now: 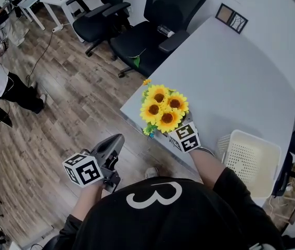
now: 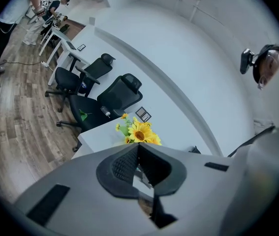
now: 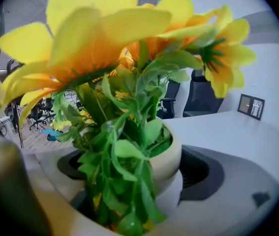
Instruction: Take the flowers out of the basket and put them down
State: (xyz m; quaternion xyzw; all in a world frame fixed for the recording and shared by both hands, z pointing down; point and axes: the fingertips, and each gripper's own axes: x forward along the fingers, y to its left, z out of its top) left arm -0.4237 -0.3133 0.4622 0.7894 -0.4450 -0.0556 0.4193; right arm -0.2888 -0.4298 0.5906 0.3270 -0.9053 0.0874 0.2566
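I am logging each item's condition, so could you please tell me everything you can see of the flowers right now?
The flowers are a small bunch of yellow sunflowers with brown centres, orange-tinged petals and green leaves, artificial-looking, standing upright in a round cream pot. The right gripper has its jaws closed on the pot's sides. The bunch sits over the near corner of the white table, outside the basket; whether the pot touches the table is hidden.

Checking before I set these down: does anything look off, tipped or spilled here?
Nothing stands out. The right tool grips the cream pot of sunflowers, nothing spilled; the white basket sits on the table.
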